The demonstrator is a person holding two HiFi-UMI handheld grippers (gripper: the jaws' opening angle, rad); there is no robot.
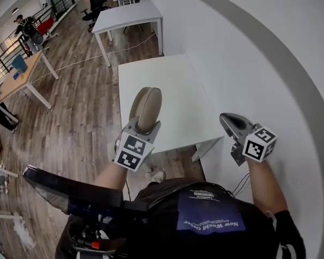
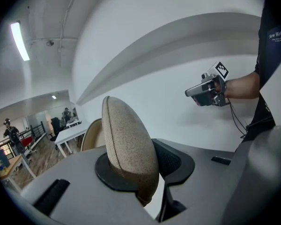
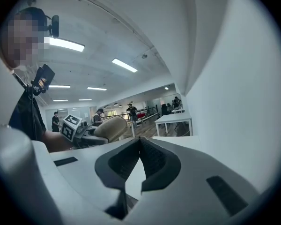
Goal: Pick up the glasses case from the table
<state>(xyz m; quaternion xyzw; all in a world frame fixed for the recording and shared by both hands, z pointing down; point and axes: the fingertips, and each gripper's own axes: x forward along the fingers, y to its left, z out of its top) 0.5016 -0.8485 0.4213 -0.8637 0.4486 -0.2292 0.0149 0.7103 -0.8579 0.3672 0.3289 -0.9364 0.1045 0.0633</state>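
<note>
**While the left gripper (image 1: 142, 125) grips the glasses case (image 1: 146, 108), the right gripper (image 1: 231, 123) is closed on nothing**

Where the head view looks down, the tan, fabric-covered case stands on end in the left gripper, its rounded top pointing away from the person. It is held in the air in front of the near part of the white table (image 1: 178, 85), not resting on it. The left gripper view shows both dark pads pressed against the lower sides of the case, one on each side, with most of the case rising above them. A seam runs along its edge.

The right gripper is held out to the person's right, close beside the white wall (image 1: 248, 47) and well apart from the left one. In its own view the two jaws meet – there is no gap between the pads and nothing is caught in them. The cube with square markers (image 1: 258, 142) sits at its rear, near the person's hand.

Beyond the near table stands a second white table (image 1: 127, 16) on the wood floor (image 1: 81, 96) – farther off there are desks, chairs and several people
</note>
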